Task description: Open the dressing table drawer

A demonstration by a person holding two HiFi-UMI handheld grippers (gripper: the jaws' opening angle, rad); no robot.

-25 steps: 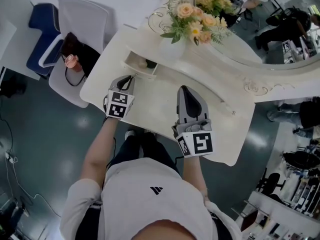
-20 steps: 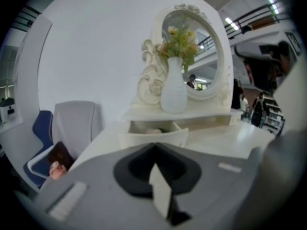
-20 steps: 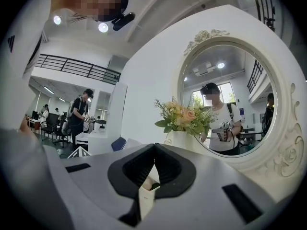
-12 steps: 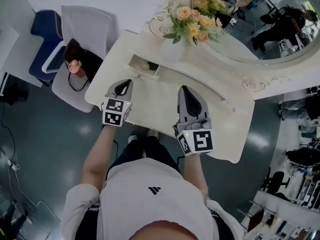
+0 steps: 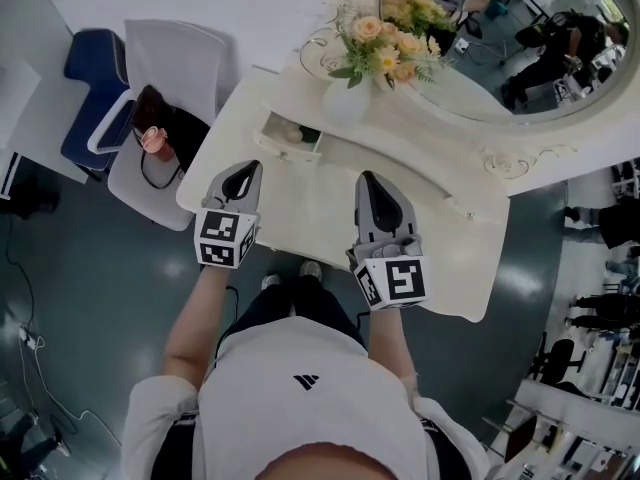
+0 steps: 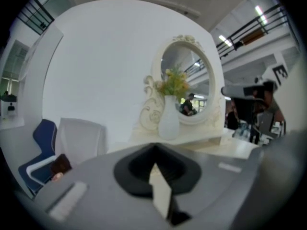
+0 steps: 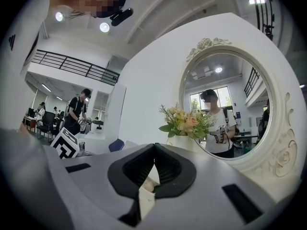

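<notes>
The cream dressing table [image 5: 300,213] has a small drawer [image 5: 288,136] pulled out at its back left, below the vase, with a small rounded item inside. My left gripper [image 5: 249,169] hovers just in front of the drawer, raised off the tabletop, jaws shut and empty. In its own view the left gripper [image 6: 154,150] points at the vase [image 6: 169,123], and its body hides the drawer. My right gripper [image 5: 368,180] is over the middle of the tabletop, jaws shut with nothing held. The right gripper [image 7: 154,147] faces the flowers [image 7: 184,121] and the mirror [image 7: 225,109].
A white vase of flowers [image 5: 385,48] stands behind the drawer, in front of the oval mirror [image 5: 500,38]. A white chair [image 5: 165,78] with a dark bag [image 5: 165,128] is left of the table, a blue chair [image 5: 90,78] beyond it. The person's legs are at the table's near edge.
My left gripper has risen and drawn back a little from the drawer. The drawer stays pulled out. The right gripper has hardly moved.
</notes>
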